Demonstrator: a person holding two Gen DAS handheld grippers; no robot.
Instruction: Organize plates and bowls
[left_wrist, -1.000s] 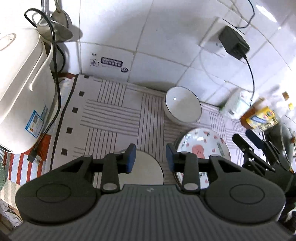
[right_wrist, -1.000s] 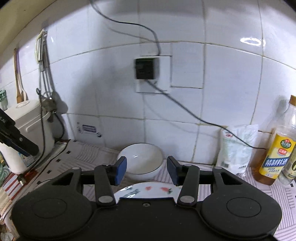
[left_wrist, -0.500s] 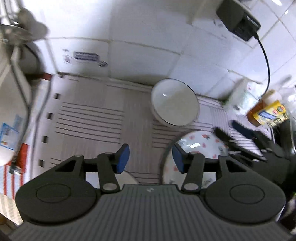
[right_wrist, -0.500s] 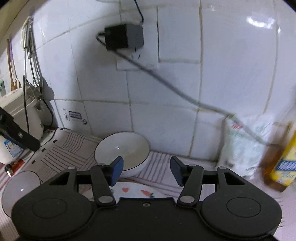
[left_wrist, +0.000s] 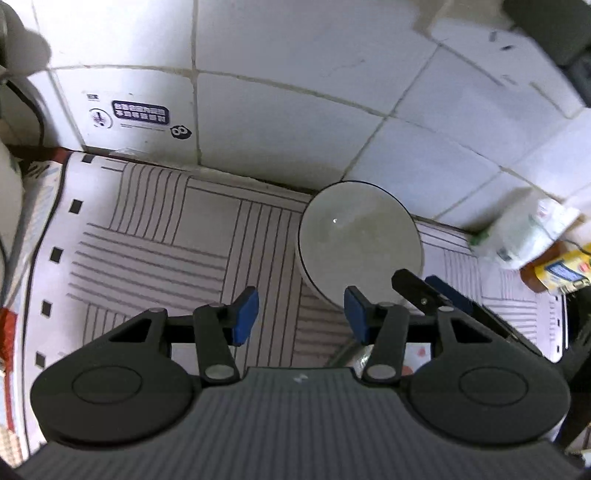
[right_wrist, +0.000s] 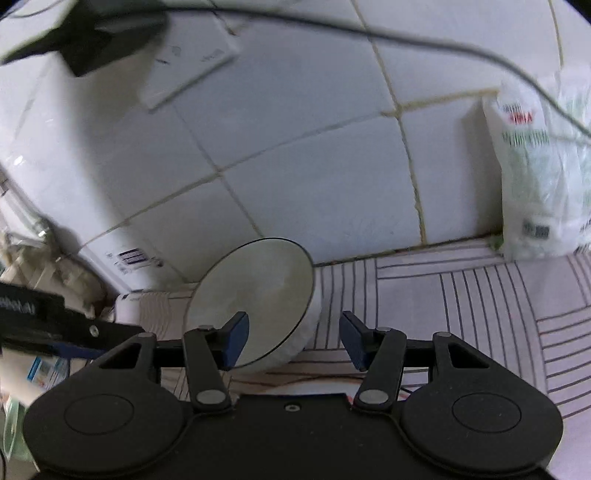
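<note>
Nothing is yet stacked: both the left tongs (left_wrist: 301, 314) and the right tongs (right_wrist: 291, 338) are held wide open and empty, the white bowl (left_wrist: 360, 245) standing just ahead on the desk (left_wrist: 147, 236), still to be grasped.

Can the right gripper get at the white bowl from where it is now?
Probably yes. The right gripper is open with its left finger already over the near rim of the white bowl, nothing between them. The left gripper, also open, hovers just beside the bowl and might crowd it.
</note>
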